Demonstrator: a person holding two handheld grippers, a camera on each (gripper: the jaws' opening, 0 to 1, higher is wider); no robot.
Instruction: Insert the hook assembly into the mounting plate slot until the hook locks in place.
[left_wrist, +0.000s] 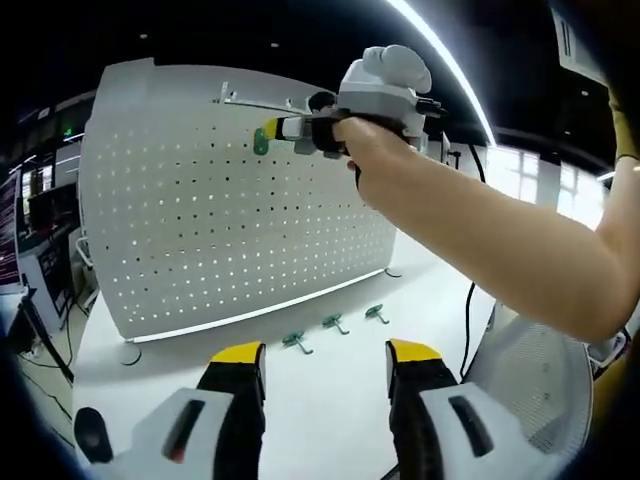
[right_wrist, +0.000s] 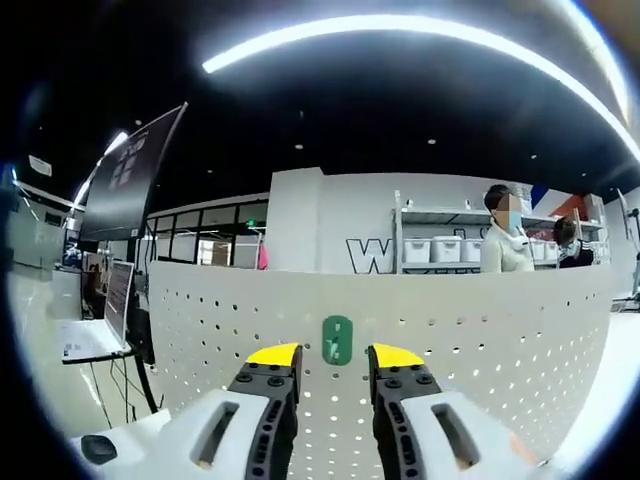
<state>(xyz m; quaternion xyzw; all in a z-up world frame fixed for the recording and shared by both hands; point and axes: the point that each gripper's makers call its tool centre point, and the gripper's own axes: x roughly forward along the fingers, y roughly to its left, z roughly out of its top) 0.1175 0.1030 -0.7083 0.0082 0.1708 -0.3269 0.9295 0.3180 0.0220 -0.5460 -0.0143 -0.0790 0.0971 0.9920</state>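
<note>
The right gripper (right_wrist: 334, 358) has its yellow-tipped jaws a little apart, with a green hook (right_wrist: 337, 339) between them, right at the white board full of holes (right_wrist: 480, 340). I cannot tell if the jaws squeeze the hook or just sit beside it. The left gripper (left_wrist: 325, 352) is open and holds nothing, low over the tabletop (left_wrist: 330, 400).

To do this well, I think the hook should be kept flat against the board and pushed straight in until it catches.

Three more green hooks (left_wrist: 335, 322) lie on the tabletop near the board. The hook's back is hidden, so I cannot see if it is in a hole. In the left gripper view a hand (left_wrist: 365, 145) covers part of the right gripper.
</note>
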